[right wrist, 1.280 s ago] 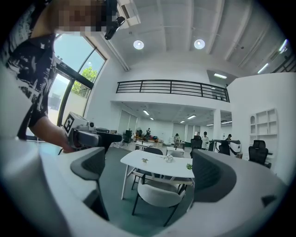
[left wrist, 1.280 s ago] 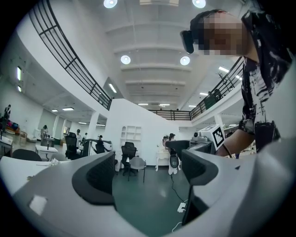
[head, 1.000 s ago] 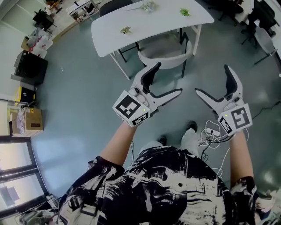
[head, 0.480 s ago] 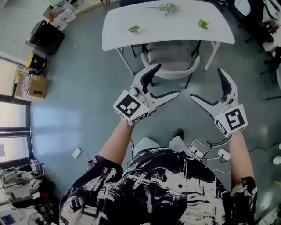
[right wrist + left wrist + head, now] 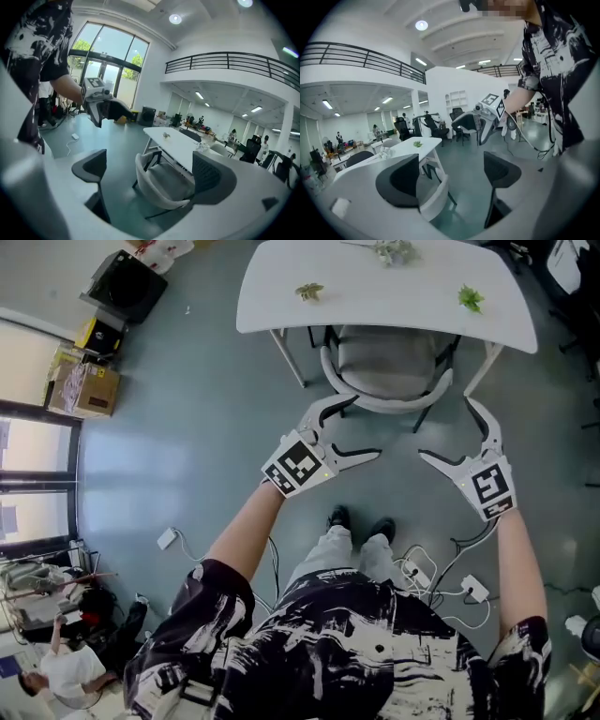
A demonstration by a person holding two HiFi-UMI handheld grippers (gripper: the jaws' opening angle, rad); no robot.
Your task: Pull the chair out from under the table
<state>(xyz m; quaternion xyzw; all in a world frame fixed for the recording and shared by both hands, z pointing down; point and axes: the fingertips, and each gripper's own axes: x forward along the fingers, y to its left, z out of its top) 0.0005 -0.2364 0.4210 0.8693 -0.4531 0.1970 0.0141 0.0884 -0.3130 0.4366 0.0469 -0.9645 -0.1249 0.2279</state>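
A pale grey chair [image 5: 389, 367] is tucked under the white table [image 5: 375, 301], its curved backrest facing me. My left gripper [image 5: 366, 426] is open just short of the backrest's left end, one finger almost at the rim. At the backrest's right end my right gripper [image 5: 448, 430] is open too. In the left gripper view the chair's backrest [image 5: 436, 199] shows between the dark pads [image 5: 401, 180] of the left gripper [image 5: 450, 176], not touched. The right gripper view has the chair [image 5: 164, 183] between the spread jaws of the right gripper [image 5: 150, 173], with nothing held.
Small green plants [image 5: 309, 292] lie on the tabletop. Cables and power strips [image 5: 441, 568] trail on the floor by my feet [image 5: 361, 521]. A black box [image 5: 127, 282] and a cardboard box [image 5: 89, 390] stand at the left by the windows. Another person [image 5: 56, 676] is at lower left.
I have stepped toward the table. Both grippers moved forward, from well short of the chair to the two ends of its backrest. Their jaws stay spread.
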